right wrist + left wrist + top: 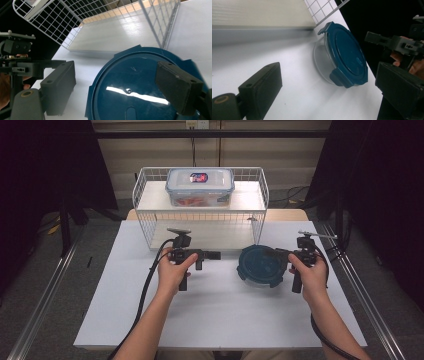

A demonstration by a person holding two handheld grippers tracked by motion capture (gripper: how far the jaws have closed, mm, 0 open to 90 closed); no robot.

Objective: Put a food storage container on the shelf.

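Note:
A round glass container with a dark blue clip lid [257,265] [347,52] [130,92] sits on the white table [215,310], right of centre. My right gripper [278,254] [115,67] points left at its right edge and is open: one jaw hangs over the lid, the other beside the rim. My left gripper [215,255] [328,72] is level with the container's left side, a short gap away. It points right, open, with nothing between its jaws. Each gripper view shows the other gripper [392,41] [25,67] farther off.
A white wire rack [150,215] [160,27] [319,10] stands at the table's back. A rectangular clear-lidded container [200,185] with red contents sits on its top shelf. The lower shelf opens toward me just behind both grippers. Dark curtains flank the table.

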